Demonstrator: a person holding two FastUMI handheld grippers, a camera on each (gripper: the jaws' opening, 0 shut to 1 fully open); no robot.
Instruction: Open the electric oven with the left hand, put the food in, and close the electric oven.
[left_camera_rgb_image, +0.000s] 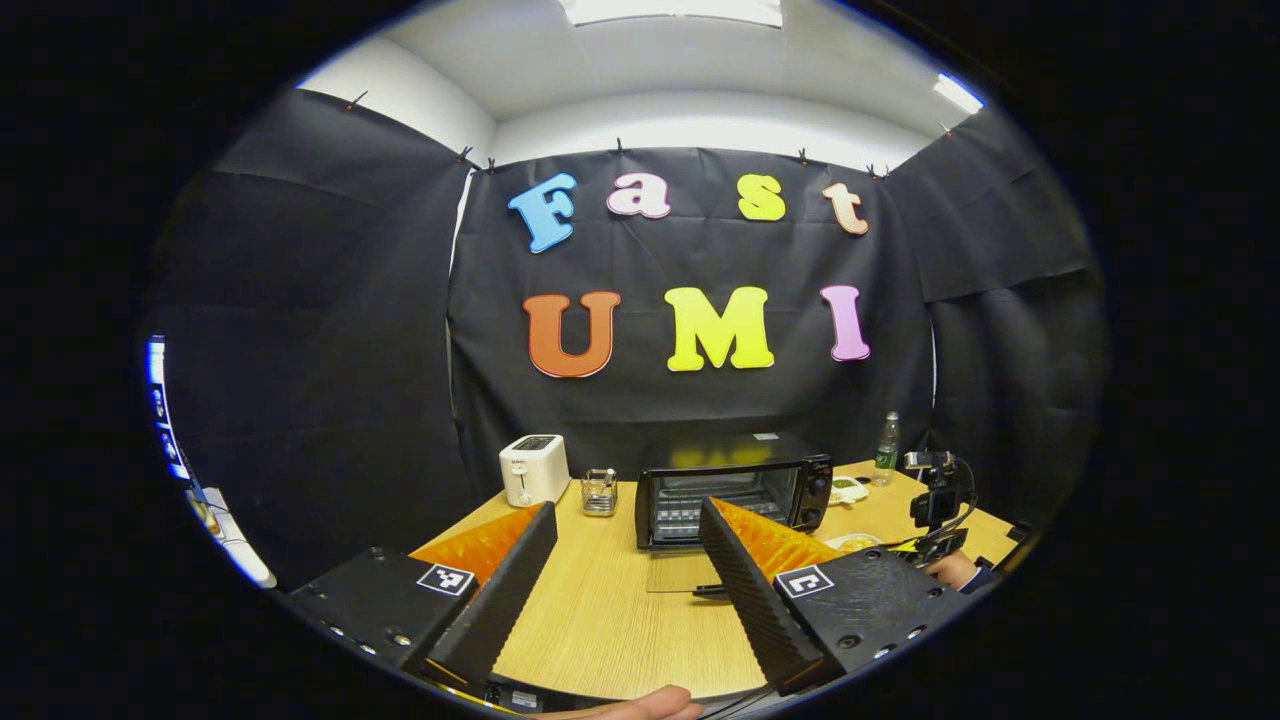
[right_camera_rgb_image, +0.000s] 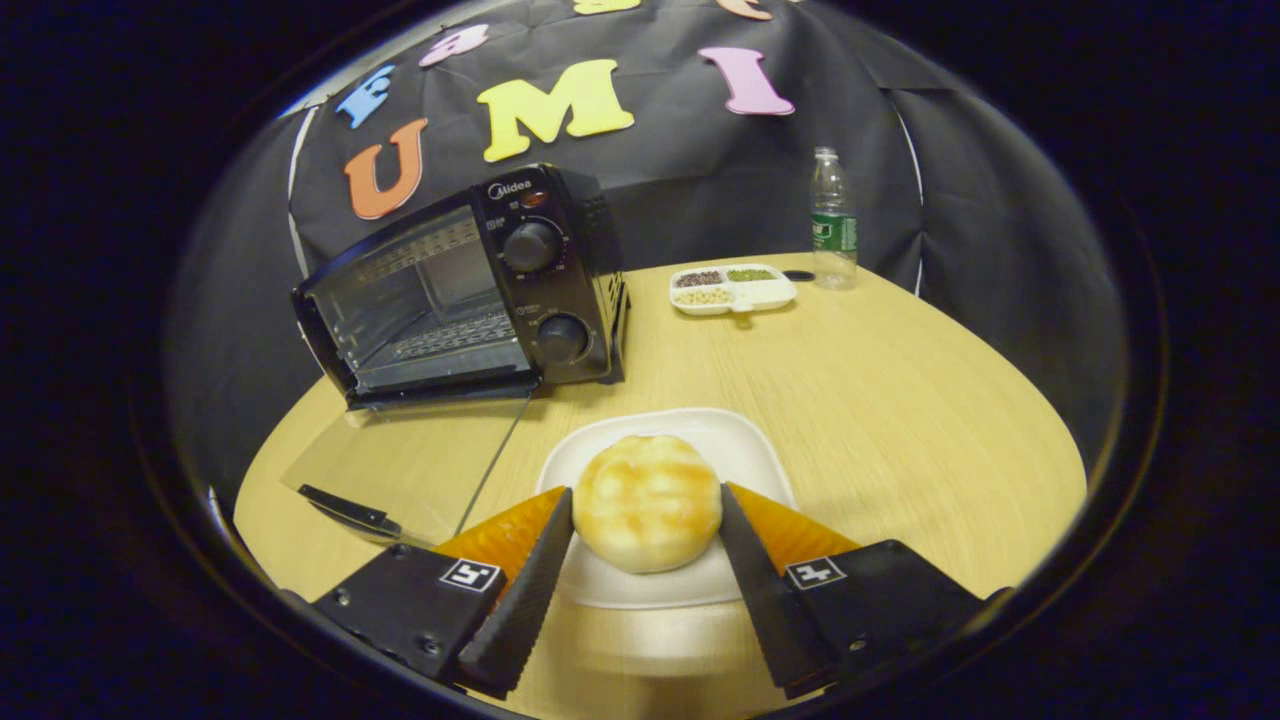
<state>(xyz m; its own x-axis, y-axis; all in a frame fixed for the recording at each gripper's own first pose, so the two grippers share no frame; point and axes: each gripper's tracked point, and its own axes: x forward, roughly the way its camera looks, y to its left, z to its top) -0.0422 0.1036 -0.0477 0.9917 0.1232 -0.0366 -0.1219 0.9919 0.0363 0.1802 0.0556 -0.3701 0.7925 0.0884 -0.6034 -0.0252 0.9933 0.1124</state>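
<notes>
Bun (right_camera_rgb_image: 647, 515) sits on the white plate (right_camera_rgb_image: 745, 440), near table edge, in front of and to the right of the electric oven (right_camera_rgb_image: 470, 290). Right gripper (right_camera_rgb_image: 645, 530) closed onto the bun's flanks, both fingers touching it at mid-height; bun not yet lifted off the plate, as far as I can tell.

Handling, judged: bun looks light, soft, glossy crust – will dent under a hard squeeze, may slip if held too loosely. Mid-height grip across the widest part seems right; keep pressure gentle.

Oven door (right_camera_rgb_image: 420, 455) already dropped flat onto the table (right_camera_rgb_image: 900, 400), glass panel and its dark handle (right_camera_rgb_image: 350, 512) lying just left of the plate. Wire rack visible inside the cavity.

Left gripper (left_camera_rgb_image: 625, 560) spread wide, holding nothing, hanging above the table, back from the oven front.

Around: toaster (left_camera_rgb_image: 533, 468) and small glass holder (left_camera_rgb_image: 599, 491) left of the oven; divided snack tray (right_camera_rgb_image: 733, 289) and water bottle (right_camera_rgb_image: 832, 220) behind, well apart from the path. Main obstacle, judged: the open door – bun must travel over it, clear of the handle
</notes>
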